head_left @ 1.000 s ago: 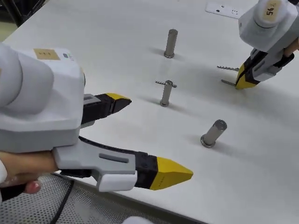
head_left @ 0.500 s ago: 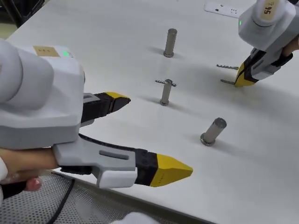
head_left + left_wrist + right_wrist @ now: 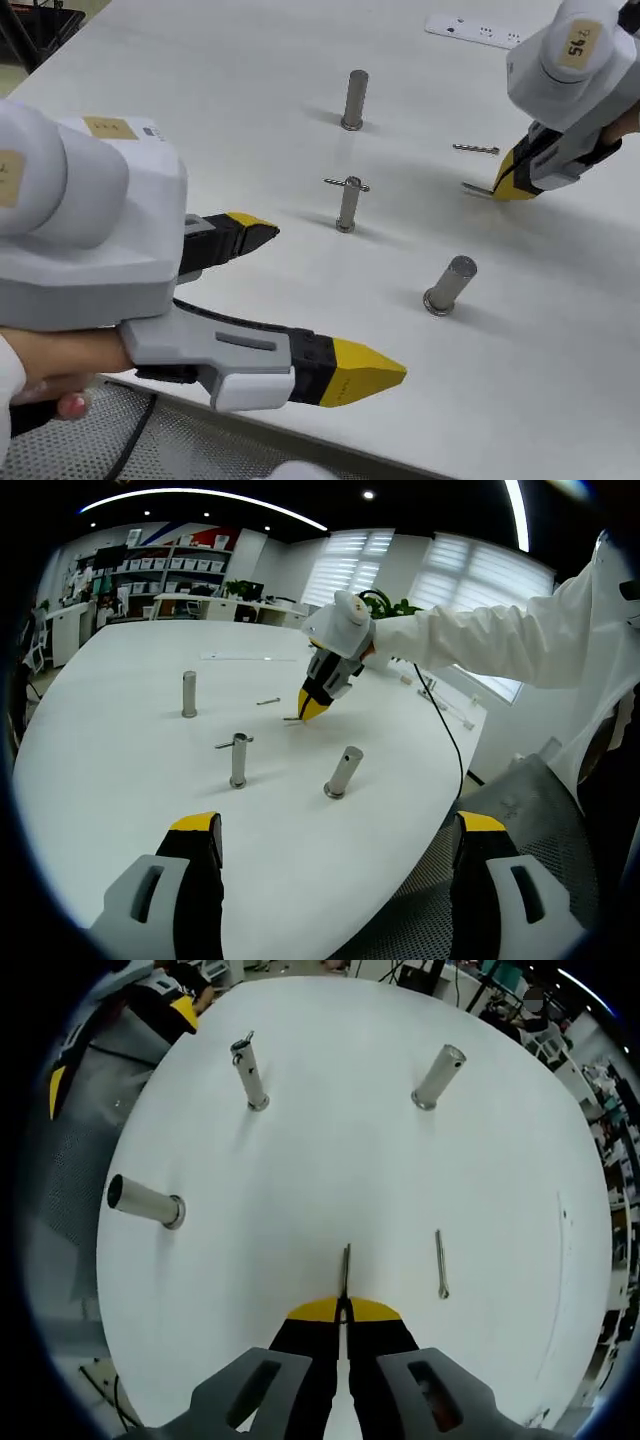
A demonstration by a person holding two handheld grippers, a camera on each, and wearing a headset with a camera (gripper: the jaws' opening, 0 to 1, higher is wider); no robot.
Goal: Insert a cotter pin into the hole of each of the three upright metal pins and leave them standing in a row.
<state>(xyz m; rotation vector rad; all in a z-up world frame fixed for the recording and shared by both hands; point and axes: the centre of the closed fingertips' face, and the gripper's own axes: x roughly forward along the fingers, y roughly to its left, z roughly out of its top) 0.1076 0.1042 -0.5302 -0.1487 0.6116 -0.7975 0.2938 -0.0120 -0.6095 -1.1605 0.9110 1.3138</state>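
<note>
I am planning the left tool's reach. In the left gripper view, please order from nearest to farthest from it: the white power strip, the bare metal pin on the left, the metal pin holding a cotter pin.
1. Metal pin with the cotter pin, just ahead of the left tool.
2. Bare metal pin, further back on the left.
3. White power strip, farthest back.

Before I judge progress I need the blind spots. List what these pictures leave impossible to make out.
- Holes in the near metal pin and far metal pin: too small in the head view.
- Gripped end of the cotter pin: hidden between the right tongs, right gripper view.
- Whether that pin is off the table: too fine to tell, head view.
- Power strip: one end hidden behind the right tongs' white body, head view.
</note>
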